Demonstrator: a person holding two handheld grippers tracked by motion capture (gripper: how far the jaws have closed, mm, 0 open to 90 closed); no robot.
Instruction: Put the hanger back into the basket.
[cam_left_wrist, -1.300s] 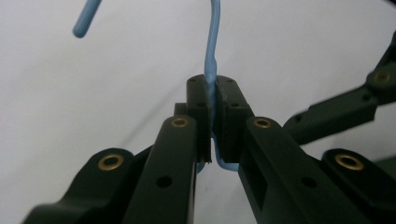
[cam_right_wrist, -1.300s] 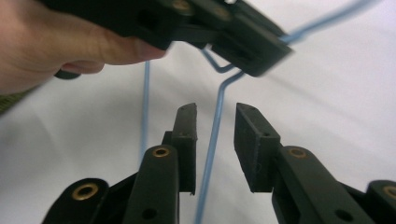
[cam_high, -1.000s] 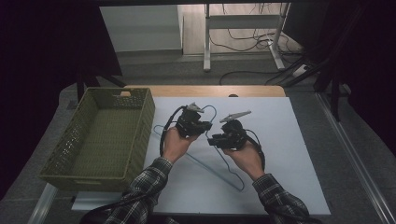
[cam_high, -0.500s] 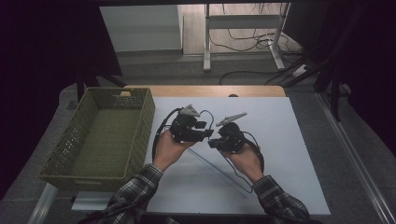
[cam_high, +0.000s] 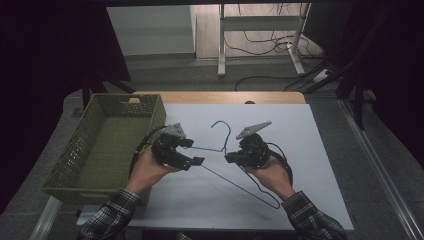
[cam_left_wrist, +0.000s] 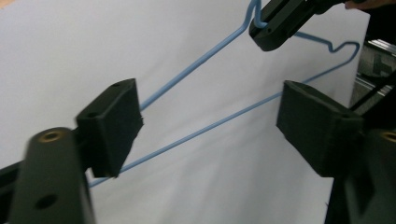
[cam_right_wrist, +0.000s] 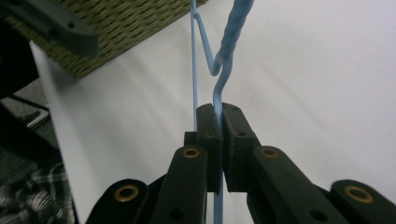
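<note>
Blue wire hanger (cam_high: 227, 162) lies over the white counter (cam_high: 310, 150), right of the green basket (cam_high: 107, 145), hook end pointing away from the person. It looks partly lifted; whether the far corner touches the counter I cannot tell.

Right gripper (cam_high: 231, 158): fingers (cam_right_wrist: 208, 135) clamped on the wire just below the twisted neck, seen plainly in the right gripper view.

Left gripper (cam_high: 195, 161): its jaws have just been opening. Fingers (cam_left_wrist: 112, 126) stand apart, the hanger's lower bar passing between them, no pad pressing on it. So the right side alone carries the hanger.

Handling, as I judge it:
- Thin wire, very light; weight is no issue.
- Springy rather than stiff; the long arms will flex and swing when held at one point.
- Smooth coating, narrow section: likely to pivot or slip in flat pads.
- Best hold is at the twisted neck, thicker and near balance. A second hold on the lower bar would stop it swinging.
</note>
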